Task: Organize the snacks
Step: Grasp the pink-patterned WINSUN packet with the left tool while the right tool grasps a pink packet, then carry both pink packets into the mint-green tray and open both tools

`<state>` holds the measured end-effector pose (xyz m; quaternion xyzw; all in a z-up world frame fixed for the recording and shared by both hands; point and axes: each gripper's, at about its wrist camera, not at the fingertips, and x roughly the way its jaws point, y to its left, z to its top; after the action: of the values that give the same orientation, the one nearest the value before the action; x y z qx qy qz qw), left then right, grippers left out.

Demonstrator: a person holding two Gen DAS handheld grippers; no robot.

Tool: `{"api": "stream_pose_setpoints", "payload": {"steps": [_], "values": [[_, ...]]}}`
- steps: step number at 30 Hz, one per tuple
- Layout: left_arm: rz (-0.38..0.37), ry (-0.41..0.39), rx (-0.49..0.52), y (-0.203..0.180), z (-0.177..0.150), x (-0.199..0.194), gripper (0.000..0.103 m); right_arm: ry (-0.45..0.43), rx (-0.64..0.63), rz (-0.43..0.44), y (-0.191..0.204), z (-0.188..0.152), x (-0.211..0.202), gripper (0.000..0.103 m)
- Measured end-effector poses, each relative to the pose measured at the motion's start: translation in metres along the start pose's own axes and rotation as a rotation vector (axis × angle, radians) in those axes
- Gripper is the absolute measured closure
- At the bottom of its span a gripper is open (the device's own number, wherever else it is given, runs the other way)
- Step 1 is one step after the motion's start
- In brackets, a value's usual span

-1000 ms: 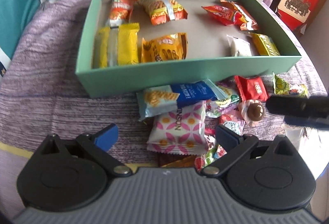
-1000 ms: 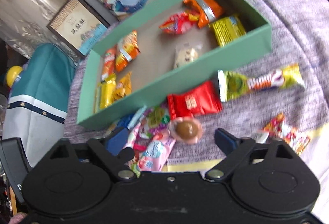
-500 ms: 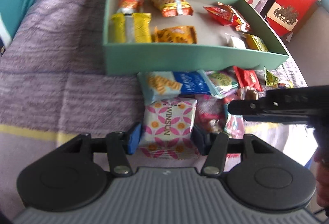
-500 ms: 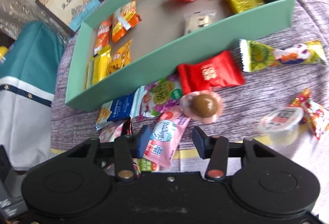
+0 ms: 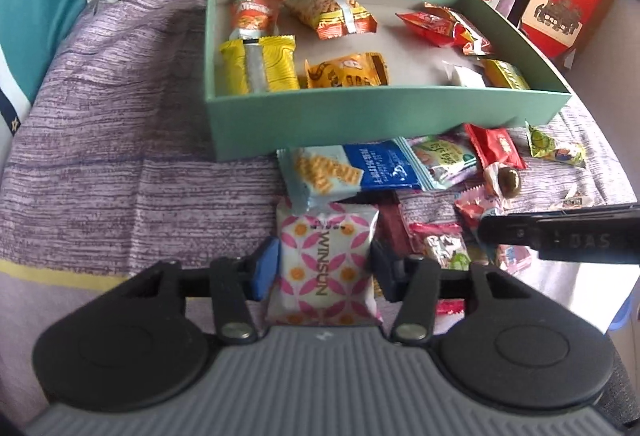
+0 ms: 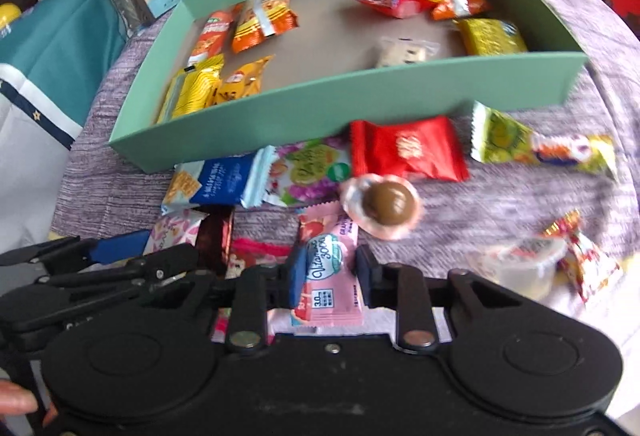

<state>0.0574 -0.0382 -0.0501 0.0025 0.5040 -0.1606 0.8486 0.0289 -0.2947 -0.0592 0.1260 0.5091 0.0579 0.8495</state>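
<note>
The green box [image 5: 372, 111] on the purple cloth [image 5: 100, 139] held yellow, orange and red packets, while just before it the left gripper [image 5: 324, 270] had closed on the pink-patterned packet [image 5: 326, 264] and the right gripper [image 6: 328, 278] on a pink sachet [image 6: 330, 276].

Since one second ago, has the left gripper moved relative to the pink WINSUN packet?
Yes. The left gripper advanced toward the green box; its jaws have just been closing and now press the WINSUN packet.
</note>
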Motion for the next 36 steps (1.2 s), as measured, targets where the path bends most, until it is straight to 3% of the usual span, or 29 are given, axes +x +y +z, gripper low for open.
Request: {"api": "stream_pose_setpoints", "payload": {"steps": [12,21,28,36], "values": [[-0.065,-0.022,-0.026,0.003,-0.001,-0.035,0.054,-0.024,0.056,0.156,-0.009,-0.004,-0.029,0.078],[-0.106,-0.126,-0.006,-0.023,0.036,-0.066,0.054,-0.121,0.118,0.231,-0.029,0.021,-0.067,0.078],[-0.078,-0.175,0.011,-0.052,0.095,-0.046,0.054,-0.207,0.156,0.224,-0.046,0.077,-0.065,0.078],[-0.03,-0.157,0.018,-0.068,0.136,-0.004,0.054,-0.176,0.192,0.226,-0.057,0.123,-0.02,0.078]]}}
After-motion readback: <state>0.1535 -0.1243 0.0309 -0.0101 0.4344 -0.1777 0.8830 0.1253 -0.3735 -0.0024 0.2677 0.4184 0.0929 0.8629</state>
